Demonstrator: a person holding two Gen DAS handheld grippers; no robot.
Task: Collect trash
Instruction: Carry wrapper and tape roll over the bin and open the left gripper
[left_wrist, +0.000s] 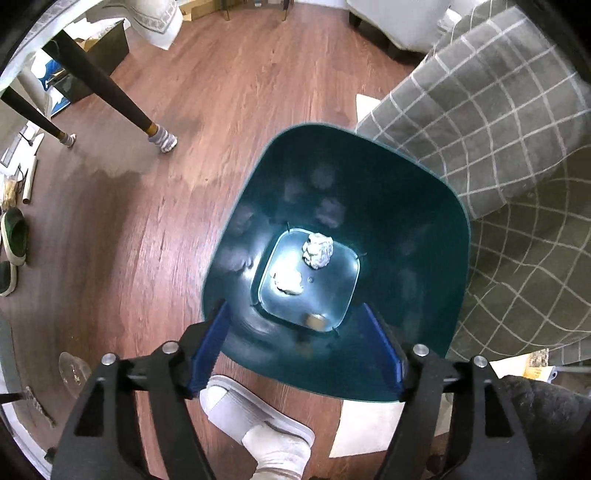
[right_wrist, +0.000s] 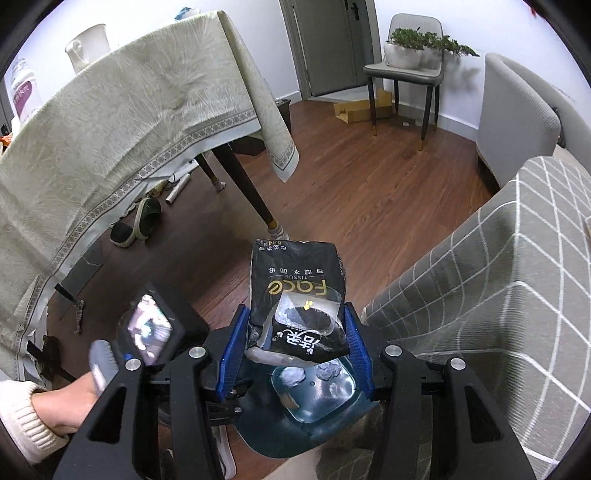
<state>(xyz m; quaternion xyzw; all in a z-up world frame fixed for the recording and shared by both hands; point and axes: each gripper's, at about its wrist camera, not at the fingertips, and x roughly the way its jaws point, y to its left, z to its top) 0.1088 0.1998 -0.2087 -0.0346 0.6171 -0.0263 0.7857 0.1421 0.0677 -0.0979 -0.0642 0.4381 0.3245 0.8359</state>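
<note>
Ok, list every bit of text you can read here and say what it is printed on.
"FACE": black tissue pack, upside down in this view.
"TISSUE": same pack, smaller, also inverted.
Chinese characters on the pack: too distorted to read.
White bottle with purple label, far left: too blurred.
Left wrist view: none.

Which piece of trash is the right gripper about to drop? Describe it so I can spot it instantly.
Start at the teal bin on the wood floor beside the grey checked sofa cover. Directly above its mouth, the right gripper clamps a tissue pack wrapper. Unlike the white crumpled wads in the bin, it is black, glossy, with gold lettering.
</note>
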